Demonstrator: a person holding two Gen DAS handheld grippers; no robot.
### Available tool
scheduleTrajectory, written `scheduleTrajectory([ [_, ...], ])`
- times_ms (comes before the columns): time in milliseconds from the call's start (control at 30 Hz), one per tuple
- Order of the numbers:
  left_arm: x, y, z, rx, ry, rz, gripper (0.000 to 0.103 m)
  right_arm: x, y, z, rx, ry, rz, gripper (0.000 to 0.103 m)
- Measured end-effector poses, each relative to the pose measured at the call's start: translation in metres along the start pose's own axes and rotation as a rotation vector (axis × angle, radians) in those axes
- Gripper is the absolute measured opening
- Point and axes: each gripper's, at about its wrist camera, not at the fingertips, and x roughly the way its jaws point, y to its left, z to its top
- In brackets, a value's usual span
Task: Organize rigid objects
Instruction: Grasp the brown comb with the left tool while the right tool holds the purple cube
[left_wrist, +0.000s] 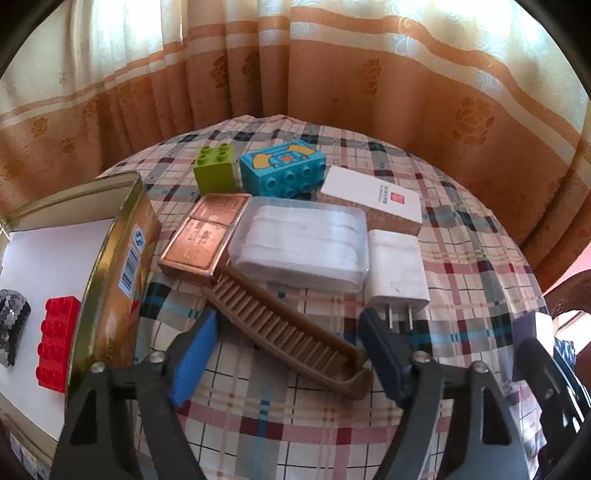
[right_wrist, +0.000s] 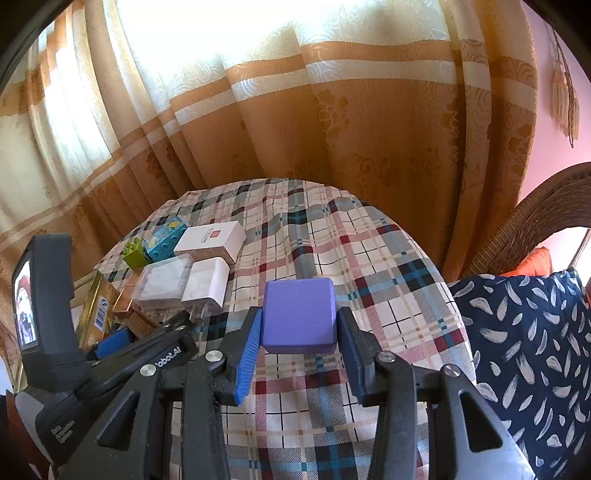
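A brown comb (left_wrist: 284, 325) lies slantwise on the plaid tablecloth (left_wrist: 461, 258). My left gripper (left_wrist: 288, 332) stands open astride it, one pad on each side, neither pressing on it. Behind the comb sit a copper tin (left_wrist: 207, 232), a clear plastic case (left_wrist: 303, 240) and a white charger (left_wrist: 397, 273), whose prongs are close to the right finger. My right gripper (right_wrist: 300, 317) is shut on a purple cube (right_wrist: 299, 314), held above the cloth. An open gold tin (left_wrist: 110, 266) at the left holds a red brick (left_wrist: 55, 350) and a grey, rough lump (left_wrist: 11, 328).
A green brick (left_wrist: 216, 168), a blue printed brick (left_wrist: 282, 166) and a white box (left_wrist: 373, 195) stand at the back. Curtains (right_wrist: 332, 129) hang behind the table. A wicker chair (right_wrist: 546, 221) with a navy cushion (right_wrist: 524, 350) is on the right.
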Motion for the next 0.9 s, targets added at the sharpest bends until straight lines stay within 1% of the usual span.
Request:
scheduleTrajectory([
  [67,-0.001,0.002,0.0,-0.002,-0.003,-0.012,0.072,0.0,0.001,0.0,-0.002,0.002,-0.002,0.044],
  [100,-0.002,0.004,-0.001,-0.004,-0.006,-0.018,0.068,0.001,0.001,0.0,-0.004,0.003,-0.003,0.044],
  [167,-0.004,0.008,-0.002,-0.005,-0.012,-0.032,0.061,0.002,0.002,-0.001,-0.009,0.007,-0.005,0.044],
  [233,-0.005,0.011,-0.002,0.0,-0.016,-0.044,0.051,0.003,0.003,-0.001,-0.01,0.012,-0.009,0.044],
  [267,-0.006,0.013,-0.004,0.002,-0.019,-0.059,0.049,0.004,0.004,-0.002,-0.011,0.017,-0.008,0.044],
  [333,-0.009,0.016,-0.006,0.008,-0.021,-0.106,0.037,0.005,0.005,-0.002,-0.01,0.023,-0.009,0.044],
  [367,-0.011,0.018,-0.008,0.013,-0.021,-0.129,0.033,0.006,0.006,-0.003,-0.009,0.023,-0.01,0.044],
  [433,-0.014,0.023,-0.01,0.016,-0.014,-0.182,0.023,0.006,0.008,-0.004,-0.013,0.022,-0.011,0.044],
  [533,-0.019,0.029,-0.013,0.01,-0.008,-0.246,0.023,0.006,0.011,-0.005,-0.026,0.023,-0.015,0.044],
  [667,-0.032,0.035,-0.018,0.035,-0.043,-0.288,0.023,0.005,0.013,-0.004,-0.027,0.021,-0.021,0.044],
  [833,-0.044,0.034,-0.022,0.066,-0.066,-0.312,0.023,0.006,0.011,-0.004,-0.01,0.02,-0.025,0.044],
  [900,-0.045,0.034,-0.023,0.071,-0.062,-0.315,0.024,0.005,0.011,-0.004,-0.014,0.017,-0.027,0.044],
])
